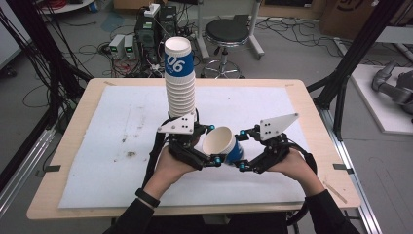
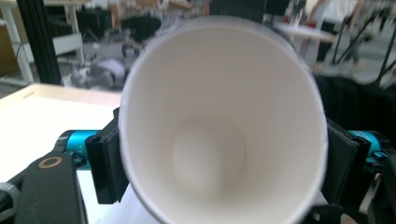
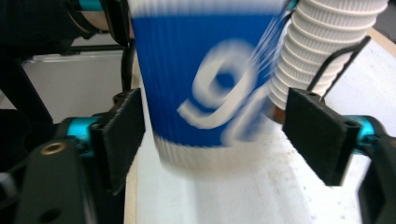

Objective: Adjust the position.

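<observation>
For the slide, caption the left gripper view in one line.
Left gripper clamps a white paper cup by its rim, the open mouth facing the camera, above the white table cover.

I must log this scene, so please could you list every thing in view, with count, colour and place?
cup: 1, blue and white, on its side between the tools, above the sheet
cup stack: 1, white with blue top cup, upright behind the left tool
sheet: 1, white, stained, covering the table
table: 1, light wood
stool: 1, black, on the floor behind the table
left tool: 1, black, pads on the cup's rim end
right tool: 1, black, jaws apart at the cup's base
</observation>
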